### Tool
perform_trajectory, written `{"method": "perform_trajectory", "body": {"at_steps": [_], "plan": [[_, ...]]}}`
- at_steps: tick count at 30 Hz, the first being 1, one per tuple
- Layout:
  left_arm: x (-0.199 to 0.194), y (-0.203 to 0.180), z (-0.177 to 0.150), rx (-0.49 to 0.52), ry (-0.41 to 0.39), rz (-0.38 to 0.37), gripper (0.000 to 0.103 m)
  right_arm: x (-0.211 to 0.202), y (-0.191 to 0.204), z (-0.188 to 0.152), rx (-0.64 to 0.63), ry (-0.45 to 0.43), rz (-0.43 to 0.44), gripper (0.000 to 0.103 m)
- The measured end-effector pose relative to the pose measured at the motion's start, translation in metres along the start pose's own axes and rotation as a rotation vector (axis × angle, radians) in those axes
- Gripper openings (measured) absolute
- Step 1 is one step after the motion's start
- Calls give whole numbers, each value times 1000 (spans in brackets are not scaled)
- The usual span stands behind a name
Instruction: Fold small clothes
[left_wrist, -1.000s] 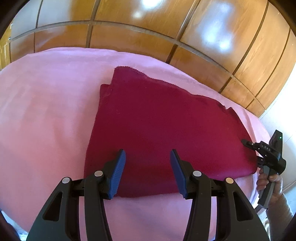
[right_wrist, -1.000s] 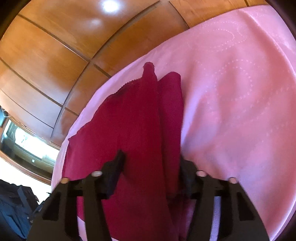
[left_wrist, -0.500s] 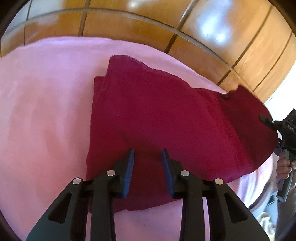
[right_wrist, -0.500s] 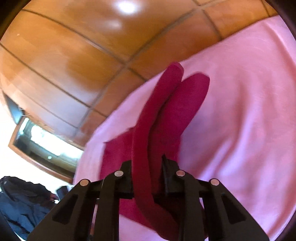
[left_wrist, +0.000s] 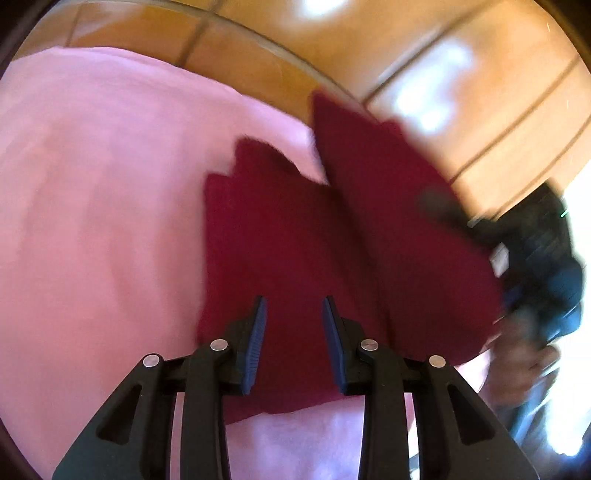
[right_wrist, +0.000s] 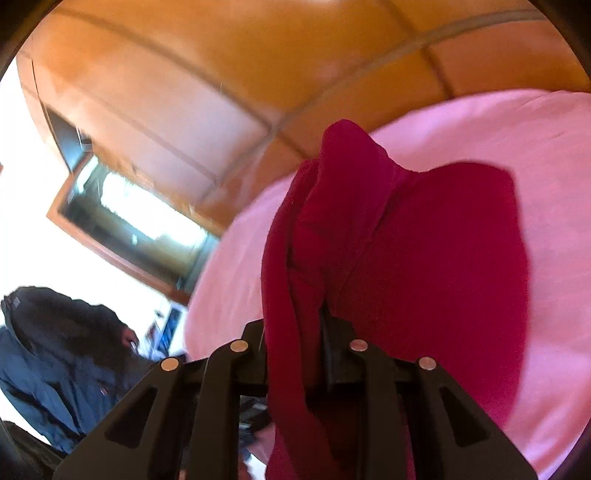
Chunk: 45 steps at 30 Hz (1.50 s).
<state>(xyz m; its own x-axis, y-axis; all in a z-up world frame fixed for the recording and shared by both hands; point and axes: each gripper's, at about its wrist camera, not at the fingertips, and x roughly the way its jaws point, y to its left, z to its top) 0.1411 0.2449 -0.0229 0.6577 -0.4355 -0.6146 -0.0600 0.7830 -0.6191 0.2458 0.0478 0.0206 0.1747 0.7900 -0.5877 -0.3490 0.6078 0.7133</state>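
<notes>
A dark red cloth (left_wrist: 280, 240) lies on the pink bedcover (left_wrist: 92, 206). My left gripper (left_wrist: 293, 314) hovers over the cloth's near edge with its blue-padded fingers (left_wrist: 255, 332) a little apart and nothing between them. My right gripper (right_wrist: 295, 332) is shut on the cloth's (right_wrist: 354, 206) right end and holds it lifted off the bed; the raised part stands up as a flap (left_wrist: 388, 206) over the rest. In the left wrist view the right gripper (left_wrist: 532, 251) is blurred at the right edge. The pinched cloth hides the right fingertips.
Glossy wooden panels (left_wrist: 424, 55) stand behind the bed. The bedcover's (right_wrist: 498, 129) edge drops off at the left of the right wrist view. A dark blue garment (right_wrist: 48, 354) and a bright window (right_wrist: 129, 206) lie beyond it. The person's hand (left_wrist: 524, 354) shows by the bed's right edge.
My right gripper has lifted the cloth's right end higher and swung it leftward over the rest. My left gripper has stayed over the near edge, slightly apart.
</notes>
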Motion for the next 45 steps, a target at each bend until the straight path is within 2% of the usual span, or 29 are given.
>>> {"method": "perform_trajectory", "body": {"at_steps": [3, 6, 8, 9, 11, 13, 15, 18, 23, 26, 28, 29, 30, 31, 35, 38, 40, 42, 43, 44, 45], "plan": [[-22, 16, 9, -41, -34, -13, 30, 31, 5, -12, -50, 66, -35, 19], [-34, 24, 15, -70, -48, -27, 32, 38, 15, -26, -136, 84, -38, 32], [-33, 23, 21, -76, -51, -28, 37, 31, 22, -33, -177, 92, 5, 40], [-33, 22, 23, -81, -48, -38, 40, 29, 23, -36, -180, 95, 31, 41], [-32, 18, 27, -80, -39, -65, 42, 7, 20, -44, -194, 70, 74, 51], [-28, 14, 33, -83, -30, -82, 42, -14, 19, -52, -210, 43, 82, 54], [-24, 9, 38, -89, -13, -113, 52, -32, 13, -60, -226, 22, 62, 54], [-20, 4, 48, -83, 12, -140, 53, -50, 8, -74, -276, -3, -42, 54], [9, -2, 63, -102, 127, -49, 53, -47, 2, -100, -318, -4, -139, 54], [20, -5, 66, -116, 174, -69, 53, -44, 6, -110, -336, -9, -161, 54], [28, -8, 69, -102, 188, -43, 52, -39, 5, -114, -354, -2, -164, 54], [31, -10, 69, -90, 197, -29, 48, -37, 8, -117, -368, 8, -160, 54], [33, -16, 68, -59, 202, 12, 20, -34, 12, -119, -384, 18, -158, 54], [35, -20, 69, -25, 198, 49, 8, -30, 15, -125, -401, 27, -163, 55], [14, -20, 64, 71, 122, 142, 7, -9, 15, -143, -428, 80, -182, 55], [18, 2, 58, 92, 133, 252, 6, 17, 11, -150, -425, 139, -181, 55], [23, 6, 53, 101, 135, 263, 6, 32, 10, -159, -452, 183, -206, 55], [22, 5, 55, 74, 123, 242, 8, 30, 11, -162, -471, 180, -206, 55], [20, 2, 56, 64, 113, 223, 12, 25, 12, -161, -465, 189, -191, 55], [17, 1, 58, 50, 107, 219, 19, 20, 11, -159, -460, 189, -178, 54], [16, 0, 58, 36, 107, 224, 40, 13, 11, -158, -461, 187, -168, 54]]}}
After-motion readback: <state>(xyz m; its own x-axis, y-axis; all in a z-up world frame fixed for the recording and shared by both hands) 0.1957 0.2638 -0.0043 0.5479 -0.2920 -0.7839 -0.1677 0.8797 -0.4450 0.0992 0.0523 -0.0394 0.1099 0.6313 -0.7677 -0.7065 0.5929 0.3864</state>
